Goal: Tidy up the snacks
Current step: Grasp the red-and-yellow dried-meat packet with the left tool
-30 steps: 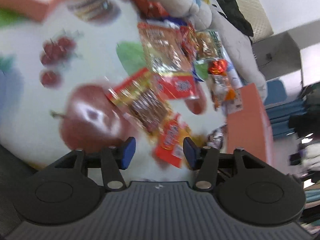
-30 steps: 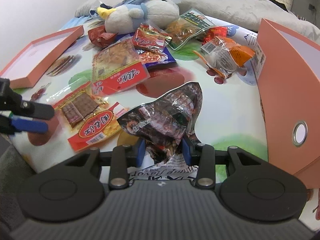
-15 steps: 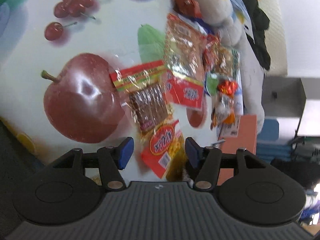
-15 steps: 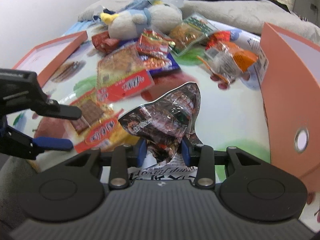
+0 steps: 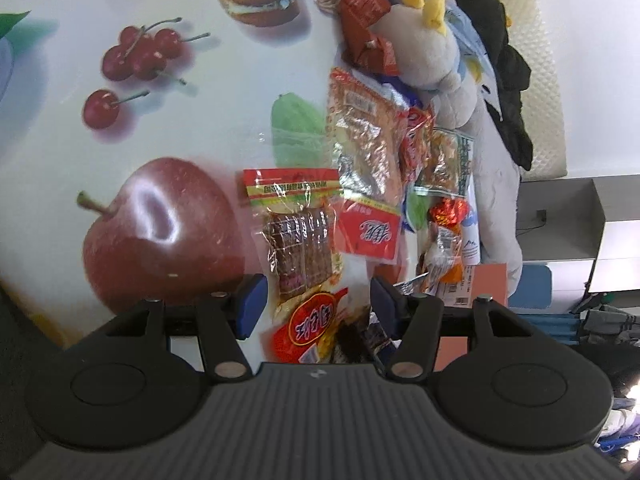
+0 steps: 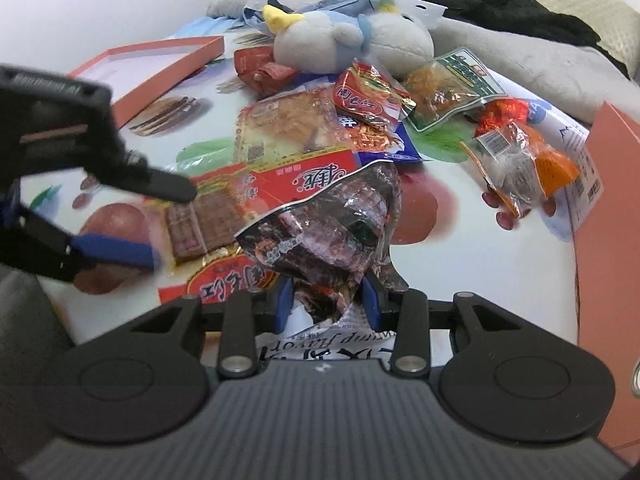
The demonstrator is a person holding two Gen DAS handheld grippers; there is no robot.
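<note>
Several snack packets lie in a heap on a fruit-print cloth. My right gripper (image 6: 327, 300) is shut on a dark crinkled snack bag (image 6: 328, 232), held just above the cloth; the bag's edge also shows in the left wrist view (image 5: 356, 340). My left gripper (image 5: 318, 304) is open and hovers over a red-and-yellow packet (image 5: 312, 320), beside a clear pack of brown jerky (image 5: 298, 240). In the right wrist view the left gripper (image 6: 168, 224) reaches in from the left, its fingers spread over the jerky pack (image 6: 204, 220) without touching it.
A grey plush toy (image 6: 340, 40) lies at the back of the heap. An orange box (image 6: 608, 240) stands at the right and its shallow lid (image 6: 160, 60) lies at the far left. Dark clothes and grey bedding lie behind.
The left gripper has rolled and come in from the left over the jerky pack, nearer the right gripper. The right gripper still holds the dark bag and has shifted a little.
</note>
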